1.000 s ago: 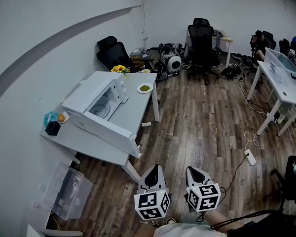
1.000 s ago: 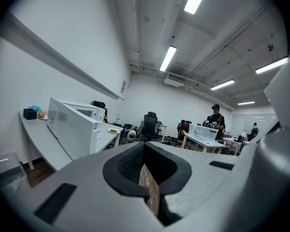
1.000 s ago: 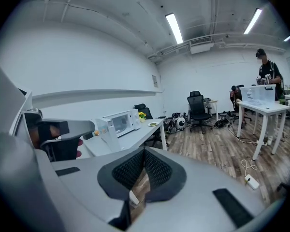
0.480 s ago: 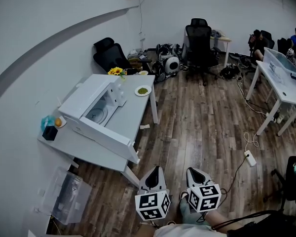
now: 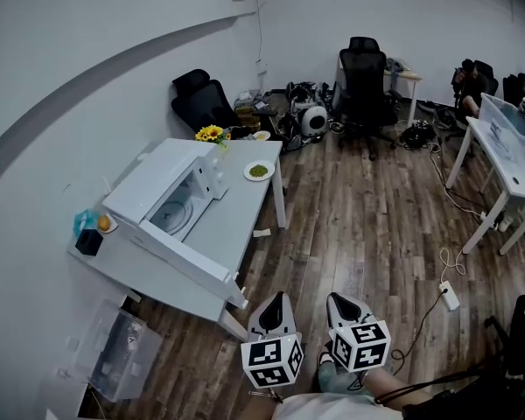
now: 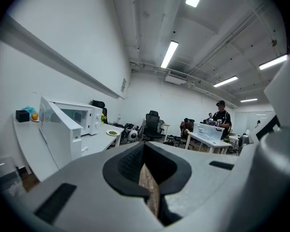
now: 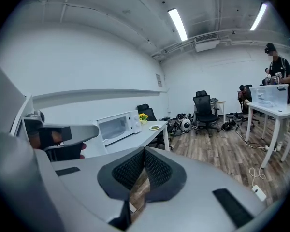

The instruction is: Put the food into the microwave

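Nothing is being handled yet, I'd call this the approach step. Both grippers are hanging low in front of the person over the wood floor. The left gripper [image 5: 276, 299] has its jaws pressed together with nothing in them, and the right gripper [image 5: 336, 301] is the same: tips meeting, only floorboards showing through.

Just ahead and to the left, the white table [image 5: 230, 220] is standing against the wall with a clear plastic bin [image 5: 122, 350] sitting under its near end. On top, the microwave [image 5: 162, 178] is sitting with its door [image 5: 185, 254] swung wide open toward the near side, so the cavity is ready to take something.

The food is a plate of something green [image 5: 259, 171], lying past the microwave at the far corner of the table, beside the sunflowers [image 5: 211, 133] and well apart from both grippers.

My guess for the next move: walking up along the table's open side, opening one gripper and taking the plate by its rim, keeping it level. The open door sticking out is the thing to be swinging around. Further back, office chairs [image 5: 364, 70] and clutter are lining the far wall, and a power strip [image 5: 449, 296] is lying off to the right.
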`<state>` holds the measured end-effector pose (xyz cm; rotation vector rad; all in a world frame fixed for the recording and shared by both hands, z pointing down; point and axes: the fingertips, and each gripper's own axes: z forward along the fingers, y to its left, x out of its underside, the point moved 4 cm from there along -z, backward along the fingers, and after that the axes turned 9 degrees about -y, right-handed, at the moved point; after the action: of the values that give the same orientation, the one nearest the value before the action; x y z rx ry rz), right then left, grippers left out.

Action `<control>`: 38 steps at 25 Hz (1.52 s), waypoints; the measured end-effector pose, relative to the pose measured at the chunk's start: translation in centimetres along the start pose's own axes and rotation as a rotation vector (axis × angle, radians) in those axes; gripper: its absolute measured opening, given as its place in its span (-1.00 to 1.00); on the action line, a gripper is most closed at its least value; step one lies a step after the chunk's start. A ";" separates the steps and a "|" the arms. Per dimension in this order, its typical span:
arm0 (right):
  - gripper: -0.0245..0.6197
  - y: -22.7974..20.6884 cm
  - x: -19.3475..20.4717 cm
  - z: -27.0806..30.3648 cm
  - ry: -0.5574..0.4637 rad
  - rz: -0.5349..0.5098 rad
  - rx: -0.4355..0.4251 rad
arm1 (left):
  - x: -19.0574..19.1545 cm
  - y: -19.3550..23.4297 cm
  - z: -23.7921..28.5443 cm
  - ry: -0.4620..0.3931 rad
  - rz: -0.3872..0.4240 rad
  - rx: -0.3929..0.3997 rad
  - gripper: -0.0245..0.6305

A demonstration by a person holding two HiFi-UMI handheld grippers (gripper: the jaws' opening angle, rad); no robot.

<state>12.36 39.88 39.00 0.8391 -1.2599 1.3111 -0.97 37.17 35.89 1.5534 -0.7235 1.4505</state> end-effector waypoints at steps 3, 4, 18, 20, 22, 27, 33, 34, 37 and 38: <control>-0.88 -0.8 -0.6 1.7 0.003 -0.002 -0.011 | -0.2 0.4 1.7 -0.001 -0.006 -0.014 -0.93; -0.88 -1.0 -0.8 2.1 0.004 -0.002 -0.014 | -0.2 0.5 2.2 0.000 -0.007 -0.017 -0.92; -0.88 -5.3 -2.2 6.7 0.036 0.005 -0.042 | 0.5 0.1 8.5 0.031 -0.023 -0.055 -0.93; -0.88 -6.1 -2.5 7.2 0.039 0.005 -0.044 | 0.5 -0.2 9.4 0.033 -0.023 -0.058 -0.92; -0.88 -6.9 -2.7 7.8 0.039 0.006 -0.046 | 0.6 -0.5 10.3 0.035 -0.022 -0.061 -0.92; -0.88 -9.1 -3.2 9.2 0.043 0.004 -0.065 | 1.0 -1.4 12.7 0.037 -0.021 -0.077 -0.92; -0.88 -11.6 -3.9 11.2 0.053 0.001 -0.089 | 1.3 -2.0 15.4 0.039 -0.024 -0.105 -0.92; -0.88 -12.0 -4.0 11.6 0.054 0.000 -0.096 | 1.2 -2.1 15.8 0.039 -0.022 -0.111 -0.92; -0.88 -13.0 -4.5 12.7 0.058 -0.001 -0.112 | 1.3 -2.4 16.8 0.042 -0.016 -0.126 -0.92; -0.88 -13.2 -4.5 13.1 0.058 -0.001 -0.117 | 1.4 -2.4 17.1 0.044 -0.015 -0.131 -0.92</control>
<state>23.58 24.39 39.81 0.7142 -1.2777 1.2395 9.46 23.39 37.70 1.4202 -0.7631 1.3939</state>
